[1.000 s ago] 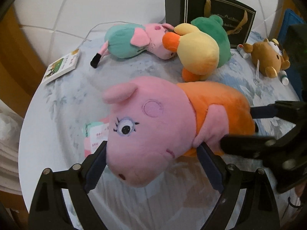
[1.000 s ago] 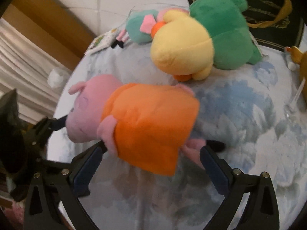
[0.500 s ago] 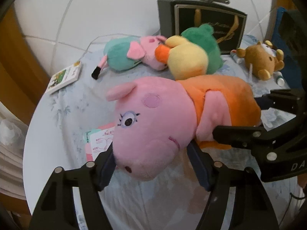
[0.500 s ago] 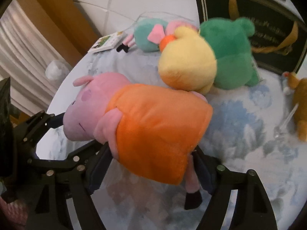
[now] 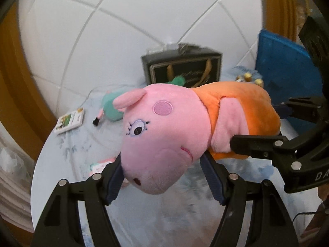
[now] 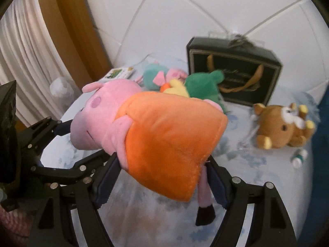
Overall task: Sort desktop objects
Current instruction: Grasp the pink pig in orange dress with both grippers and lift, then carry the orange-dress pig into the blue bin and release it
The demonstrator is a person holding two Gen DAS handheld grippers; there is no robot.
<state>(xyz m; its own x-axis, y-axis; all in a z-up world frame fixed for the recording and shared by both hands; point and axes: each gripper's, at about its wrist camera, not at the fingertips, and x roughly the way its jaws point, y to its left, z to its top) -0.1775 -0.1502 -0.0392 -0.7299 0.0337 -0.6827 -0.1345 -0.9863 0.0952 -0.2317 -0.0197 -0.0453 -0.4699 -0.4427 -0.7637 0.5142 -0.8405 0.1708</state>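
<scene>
The big pink pig plush (image 5: 164,135) in its orange dress hangs in the air above the round table (image 5: 67,144), carried by both tools at once. The left gripper (image 5: 162,177) is clenched on the snout, and the right gripper (image 6: 162,177) is clamped across the dress hem, one leg dangling free beside its pad.

The soft stuffing is the main risk. The snout is rounded and tapers toward the pads, so it could squeeze out of the left grip if the two hands drift apart or twist against each other. The hem is loose fabric; if the right pads hold only cloth, the body may sag and swing, and the dangling leg could drag over toys beneath the pig.

Beyond the pig, toward the tiled wall, lie a teal-and-pink plush (image 6: 158,76) and a green-and-yellow plush (image 6: 197,84), both low enough that a dropped pig would land on them. Behind these stands a black gift bag (image 6: 234,70). To the pig's right in the right wrist view sits a brown bear plush (image 6: 281,125) with a small bottle (image 6: 298,156) near it. A small booklet (image 5: 70,121) lies at the table edge, left of the pig, and a pink card (image 5: 100,166) shows just below the snout. A blue panel (image 5: 287,70) rises behind the pig's back end.
</scene>
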